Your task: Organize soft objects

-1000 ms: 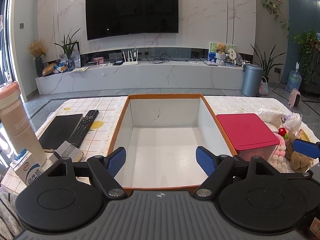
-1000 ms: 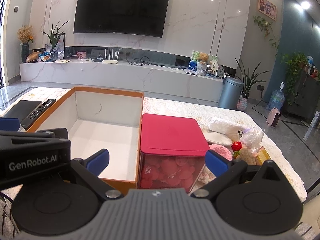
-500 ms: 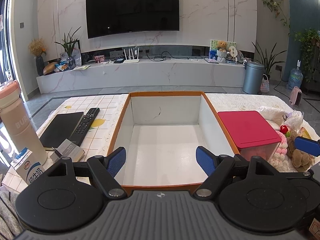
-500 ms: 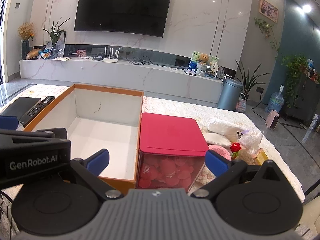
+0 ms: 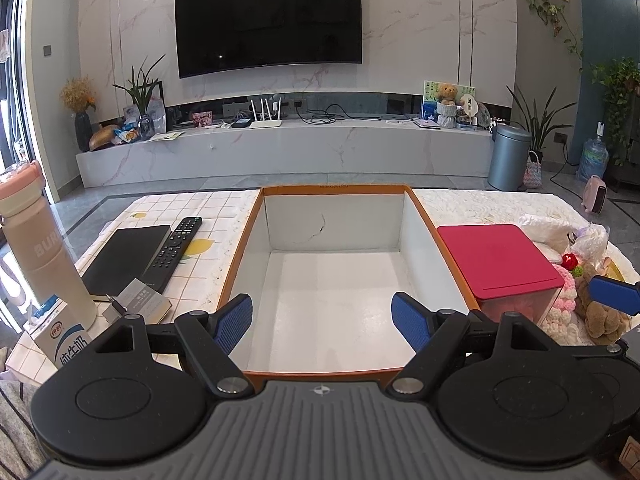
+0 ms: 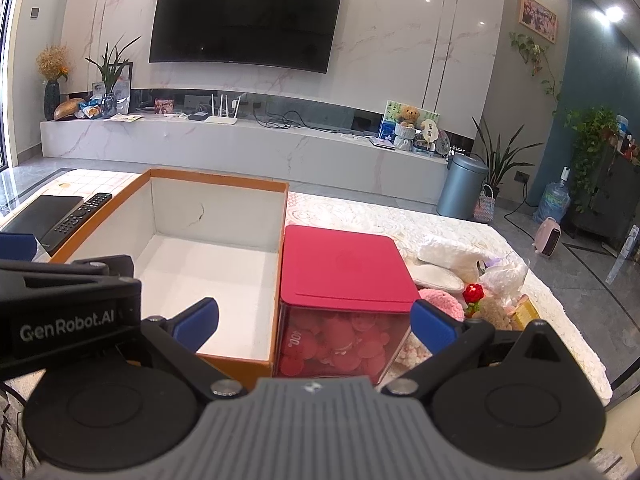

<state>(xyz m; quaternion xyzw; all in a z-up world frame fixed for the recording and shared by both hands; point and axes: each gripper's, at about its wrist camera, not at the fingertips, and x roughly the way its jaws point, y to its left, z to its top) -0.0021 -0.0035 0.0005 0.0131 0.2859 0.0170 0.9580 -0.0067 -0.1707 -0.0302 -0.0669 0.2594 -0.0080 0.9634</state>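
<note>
Both grippers hover wide open and empty at the near edge of the surface, soft toys off to the right.

The right gripper [image 6: 314, 322] faces a red-lidded clear bin [image 6: 344, 264] of red discs; the pile of soft toys [image 6: 472, 300] lies just beyond its right finger, making it the nearer one. The left gripper [image 5: 322, 322] looks into the empty orange-rimmed box [image 5: 334, 190], probably their destination.
</note>
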